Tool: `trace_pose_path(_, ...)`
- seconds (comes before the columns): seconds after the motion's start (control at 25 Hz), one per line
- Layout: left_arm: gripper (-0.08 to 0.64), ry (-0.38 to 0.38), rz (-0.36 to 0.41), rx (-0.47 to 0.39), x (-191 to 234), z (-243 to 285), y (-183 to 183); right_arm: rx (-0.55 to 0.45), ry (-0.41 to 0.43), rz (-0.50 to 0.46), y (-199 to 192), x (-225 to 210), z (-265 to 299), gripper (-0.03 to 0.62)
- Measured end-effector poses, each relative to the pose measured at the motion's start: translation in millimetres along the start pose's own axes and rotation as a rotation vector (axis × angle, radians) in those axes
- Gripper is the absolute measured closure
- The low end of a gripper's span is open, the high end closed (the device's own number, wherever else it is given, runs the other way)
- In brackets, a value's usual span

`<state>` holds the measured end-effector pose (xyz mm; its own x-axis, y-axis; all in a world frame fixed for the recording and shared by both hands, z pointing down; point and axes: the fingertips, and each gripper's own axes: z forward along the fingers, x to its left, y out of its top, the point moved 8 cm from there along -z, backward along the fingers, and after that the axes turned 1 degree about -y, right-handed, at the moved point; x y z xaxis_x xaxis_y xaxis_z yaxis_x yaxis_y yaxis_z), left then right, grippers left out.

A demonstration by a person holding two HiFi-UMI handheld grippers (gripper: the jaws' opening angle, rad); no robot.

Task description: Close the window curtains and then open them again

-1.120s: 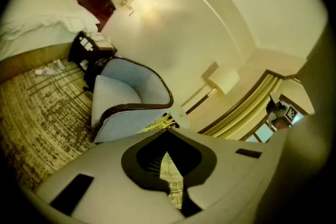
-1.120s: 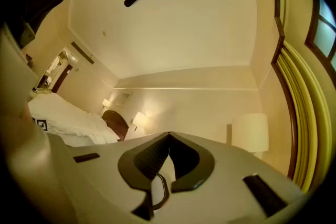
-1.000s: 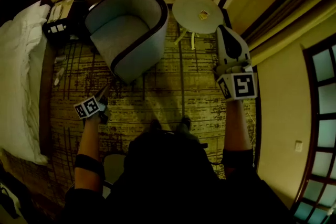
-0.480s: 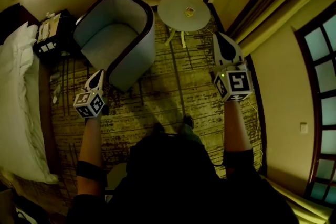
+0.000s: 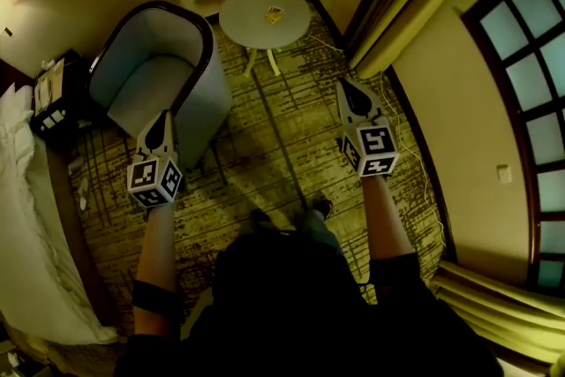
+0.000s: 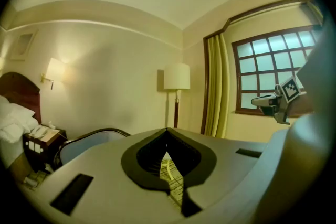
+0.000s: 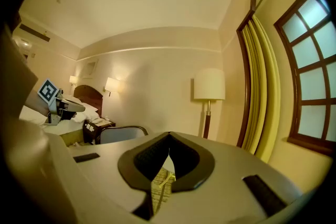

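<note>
Hotel room, low light: a person holds the left gripper point(image 5: 162, 117) and right gripper point(image 5: 347, 86) out over a patterned carpet point(image 5: 274, 137), each with its jaws pressed together on nothing. The pleated yellow-green curtains point(image 5: 388, 18) hang gathered at either side of the gridded window point(image 5: 530, 22), well apart from both grippers. The nearer bundle point(image 5: 485, 313) is cut off at the frame's edge. A round white side table point(image 5: 256, 22) bears one small yellowish item point(image 5: 274, 14), too small to identify, beside a curved, dark-rimmed armchair point(image 5: 150, 75).
</note>
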<state>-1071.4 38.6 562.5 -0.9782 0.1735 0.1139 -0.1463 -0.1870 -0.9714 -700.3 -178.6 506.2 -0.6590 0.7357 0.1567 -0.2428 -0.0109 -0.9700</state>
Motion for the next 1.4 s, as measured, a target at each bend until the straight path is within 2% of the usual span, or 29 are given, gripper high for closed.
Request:
trace_pose_path(0.16,0.557,-0.070,0.070,-0.007,-38.4,31.2,10.9,0.033,-0.030,0.029,-20.6,-24.4,-9.7,0.592)
trace_pose_path(0.84,0.557,-0.312,0.164,0.010,-247.7,152.8,30.9,0.083,-0.244,0.132,-76.0,-187.8,-110.2,0.592)
trace_pose_path(1.24,0.557,-0.522,0.188,0.025,-414.0,223.6,30.3,0.103,-0.459,0.180,-112.6,-290.4,-208.2,0.592)
trace_pose_path(1.4,0.557,-0.584,0.201,0.018,-477.2,241.0,32.1,0.102,-0.511,0.199,-120.2,-326.4,-245.8,0.592)
